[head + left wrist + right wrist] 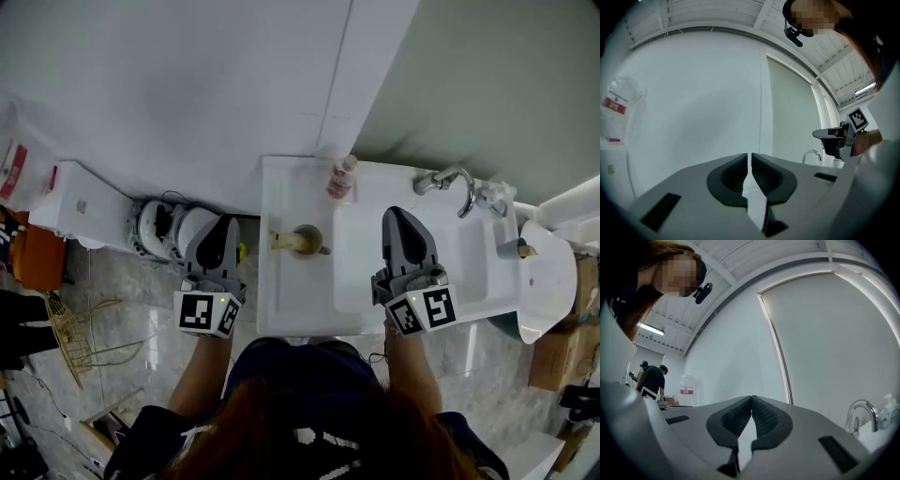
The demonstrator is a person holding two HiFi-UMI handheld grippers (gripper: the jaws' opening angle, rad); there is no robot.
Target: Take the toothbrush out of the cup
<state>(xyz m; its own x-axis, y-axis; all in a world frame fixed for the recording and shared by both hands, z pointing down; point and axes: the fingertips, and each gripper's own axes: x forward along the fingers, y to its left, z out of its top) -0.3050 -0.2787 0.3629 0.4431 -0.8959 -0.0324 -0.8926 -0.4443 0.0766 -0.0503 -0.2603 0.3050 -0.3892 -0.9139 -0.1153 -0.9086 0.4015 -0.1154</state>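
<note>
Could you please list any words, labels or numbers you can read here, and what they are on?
None can be read.
Red label on a white thing by the wall: blurred.
Bottle label: too small.
Cubes on left gripper and right gripper: square patterns, no words.

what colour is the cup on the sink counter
The cup is beige; the head view shows it best.

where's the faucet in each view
head view: faucet right of centre, at the back edge of the sink
left gripper view: faucet small and low, right of centre
right gripper view: faucet at the bottom right edge
shared landmark: the vertical wall seam, where the white wall meets the greyer panel. It is left of the faucet in every view.
</note>
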